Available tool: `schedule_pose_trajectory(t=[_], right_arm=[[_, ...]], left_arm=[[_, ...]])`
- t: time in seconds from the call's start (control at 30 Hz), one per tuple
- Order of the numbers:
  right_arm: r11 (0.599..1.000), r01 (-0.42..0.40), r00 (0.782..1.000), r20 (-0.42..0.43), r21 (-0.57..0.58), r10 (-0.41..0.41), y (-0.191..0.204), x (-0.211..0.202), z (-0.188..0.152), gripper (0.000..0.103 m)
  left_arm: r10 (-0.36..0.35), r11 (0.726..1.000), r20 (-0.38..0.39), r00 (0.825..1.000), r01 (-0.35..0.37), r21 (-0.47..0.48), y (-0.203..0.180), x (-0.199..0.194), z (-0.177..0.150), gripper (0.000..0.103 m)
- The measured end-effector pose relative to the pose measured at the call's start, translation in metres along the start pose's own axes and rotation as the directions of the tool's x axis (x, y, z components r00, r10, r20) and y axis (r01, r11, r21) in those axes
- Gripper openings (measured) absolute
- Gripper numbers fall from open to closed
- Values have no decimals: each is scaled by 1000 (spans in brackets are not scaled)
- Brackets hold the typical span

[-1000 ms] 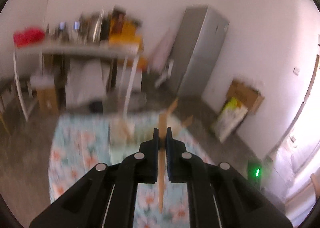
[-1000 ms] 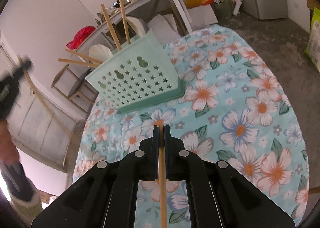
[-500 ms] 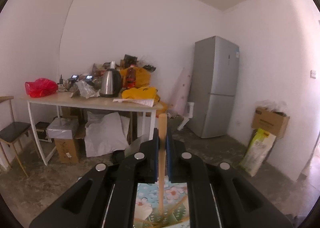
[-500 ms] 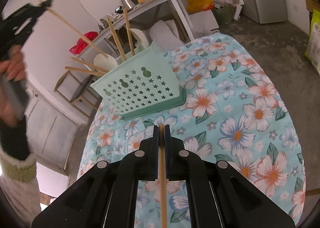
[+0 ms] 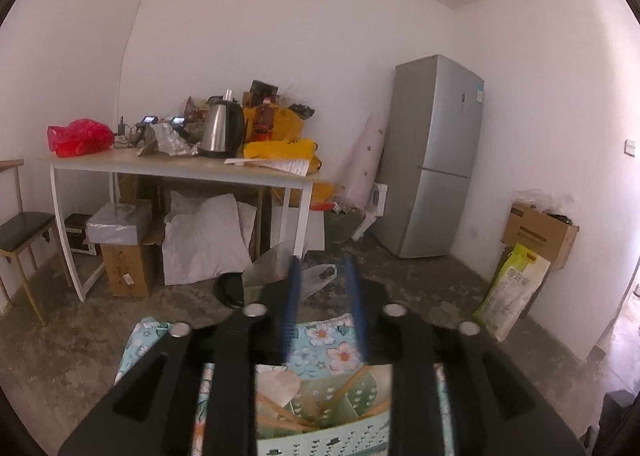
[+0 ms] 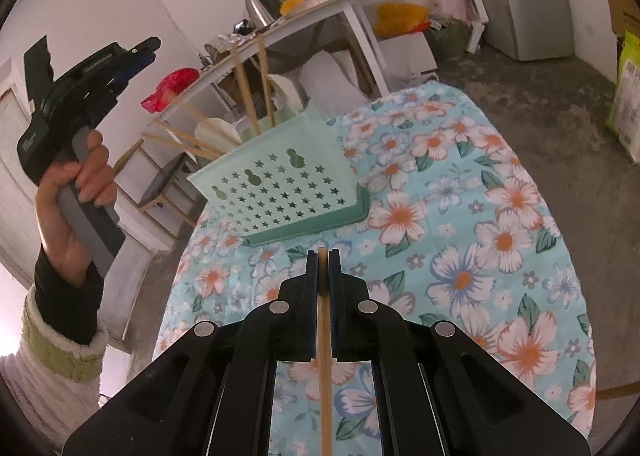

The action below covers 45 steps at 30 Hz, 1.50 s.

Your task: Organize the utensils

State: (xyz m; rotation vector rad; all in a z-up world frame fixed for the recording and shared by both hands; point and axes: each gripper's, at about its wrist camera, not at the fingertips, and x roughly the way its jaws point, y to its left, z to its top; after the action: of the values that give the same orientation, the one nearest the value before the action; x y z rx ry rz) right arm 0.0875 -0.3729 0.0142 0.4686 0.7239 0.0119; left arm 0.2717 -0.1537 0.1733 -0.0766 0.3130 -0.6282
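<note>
Left tool [image 5: 322,292]: jaws spread with nothing between them; they have just been opening. It hangs above the basket, nose a little below level, gripped by a hand [image 6: 76,191] in a dark cuff.

Right tool [image 6: 322,276]: pressed together on a single wooden chopstick [image 6: 324,356], which runs back along the tool toward the camera, its tip just proud of the fingertips.

Just ahead of the right tool: a mint-green perforated basket [image 6: 280,187] standing on the floral-clothed surface [image 6: 480,240], apart from the tool.

Inside the basket: several chopsticks [image 6: 248,95] leaning up and out at different angles, with a pale flat spoon or spatula head [image 6: 214,131] among them. From the left tool's view they lie directly below [image 5: 280,412].

Beyond: a cluttered white side table with a steel kettle [image 5: 220,131], and a grey fridge [image 5: 432,159] against the wall.

Done so far, I'd judge: most utensils are already in the basket.

Left to do: the chopstick in the right tool is not yet in; no other loose utensils show on the cloth.
</note>
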Motion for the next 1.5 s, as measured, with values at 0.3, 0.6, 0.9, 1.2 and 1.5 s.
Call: schedule_pose_trajectory(t=[0.3,0.6,0.9,1.2,1.5], right_arm=[[993,-20,994,102,-115,32,38,-27,36,3],[957,-41,940,313,-286,134,104,-56,122,3],[928,82,872,477,-363,109,152,-44,179,3],[908,155,918,397,-390,14,133,31,143,4],[966,55,892,447,-252,66,83,-38,90,29]], left_arm=[[-5,1000,14,1000,5,-5,20,-76,-7,58],[34,997,-147,989,-44,-65,52,-134,-79,85],[103,988,-235,967,-127,-88,65,-170,-141,97],[118,986,-227,967,-141,-88,58,-171,-148,97],[111,990,-235,966,-129,-64,49,-158,-145,97]])
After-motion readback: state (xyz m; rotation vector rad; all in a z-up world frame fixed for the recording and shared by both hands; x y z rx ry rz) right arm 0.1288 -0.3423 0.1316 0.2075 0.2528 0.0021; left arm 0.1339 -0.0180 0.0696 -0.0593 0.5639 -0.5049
